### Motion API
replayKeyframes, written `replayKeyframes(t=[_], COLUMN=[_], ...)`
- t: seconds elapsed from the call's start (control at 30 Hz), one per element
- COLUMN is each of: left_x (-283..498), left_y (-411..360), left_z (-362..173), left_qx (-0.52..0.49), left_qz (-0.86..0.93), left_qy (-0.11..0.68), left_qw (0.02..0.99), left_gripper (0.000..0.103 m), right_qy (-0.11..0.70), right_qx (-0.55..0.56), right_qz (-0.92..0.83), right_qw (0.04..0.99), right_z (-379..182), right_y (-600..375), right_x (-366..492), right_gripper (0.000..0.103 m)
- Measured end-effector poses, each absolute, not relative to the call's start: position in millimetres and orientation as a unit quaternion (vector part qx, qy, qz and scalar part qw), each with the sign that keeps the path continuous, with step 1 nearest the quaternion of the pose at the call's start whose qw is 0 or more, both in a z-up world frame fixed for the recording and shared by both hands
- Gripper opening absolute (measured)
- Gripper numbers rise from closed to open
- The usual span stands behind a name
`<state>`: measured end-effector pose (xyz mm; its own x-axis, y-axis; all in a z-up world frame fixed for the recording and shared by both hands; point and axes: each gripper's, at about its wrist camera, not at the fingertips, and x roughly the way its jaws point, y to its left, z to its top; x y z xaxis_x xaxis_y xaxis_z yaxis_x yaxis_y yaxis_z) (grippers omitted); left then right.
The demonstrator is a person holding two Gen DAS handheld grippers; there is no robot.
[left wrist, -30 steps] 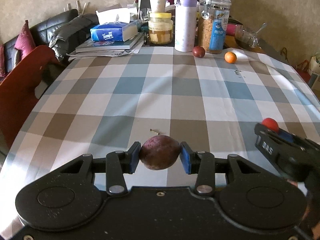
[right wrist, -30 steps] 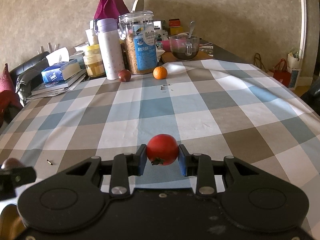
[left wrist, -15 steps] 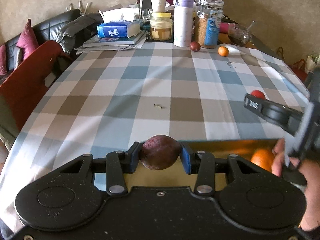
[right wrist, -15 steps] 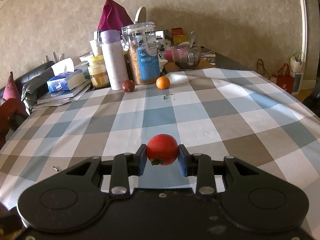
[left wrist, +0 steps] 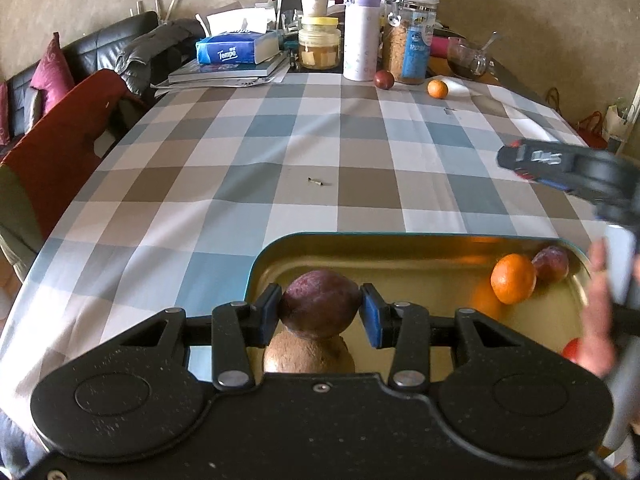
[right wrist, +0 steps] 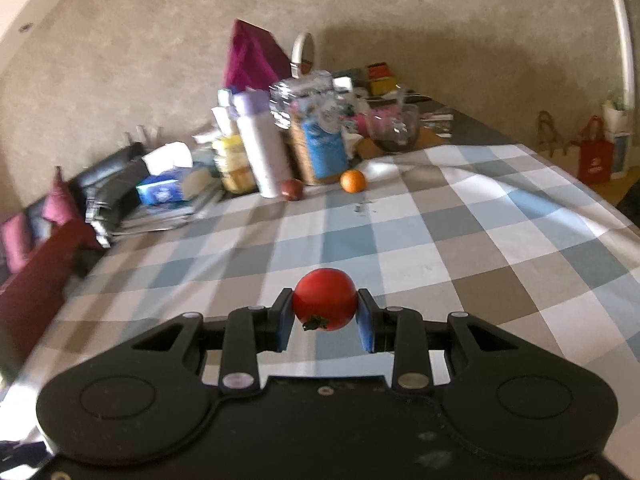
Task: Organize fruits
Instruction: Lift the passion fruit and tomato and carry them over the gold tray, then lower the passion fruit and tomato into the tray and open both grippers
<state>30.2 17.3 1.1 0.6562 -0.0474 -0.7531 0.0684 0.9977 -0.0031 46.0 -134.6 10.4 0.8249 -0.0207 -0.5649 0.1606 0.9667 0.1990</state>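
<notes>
Beige textured wall [left wrist: 520,8] behind the far end of the counter [left wrist: 280,140], which wears a checked cloth of blue, tan and white. Daylight falls across the cloth — a bright patch near the far right. Left side: black leather sofa [left wrist: 100,48] with magenta cushions [left wrist: 50,76], a grey jacket [left wrist: 156,52] slung over it, a red chair back [left wrist: 60,128] nearer. Right side, on the floor — a red bag [right wrist: 596,160], blurred.

The tray [left wrist: 400,252] looks like glossy golden metal, mirroring fruit. The checked tablecloth [left wrist: 320,152] is matt woven cloth. Gripper bodies are speckled black plastic.
</notes>
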Motion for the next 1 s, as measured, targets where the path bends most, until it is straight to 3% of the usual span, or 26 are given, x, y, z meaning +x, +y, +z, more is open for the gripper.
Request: replayKeyframes(t=[0.4,1.0], left_x=[16,4], left_y=[7,6], left_z=[7,2], left_qx=[0.031,0.046], left_qz=[-0.049,-0.049], left_qy=[0.412,0.435], left_qw=[0.909,0.898], left_gripper=[0.05,0.05], right_qy=[0.337,0.47], right_qx=[0.113,0.026], right_qz=[0.072,0.079], right_qw=[0.932,0.879], right_z=[52,41], right_y=[-121,-106], right_x=[-21,-65], right_gripper=[0.033,0.033])
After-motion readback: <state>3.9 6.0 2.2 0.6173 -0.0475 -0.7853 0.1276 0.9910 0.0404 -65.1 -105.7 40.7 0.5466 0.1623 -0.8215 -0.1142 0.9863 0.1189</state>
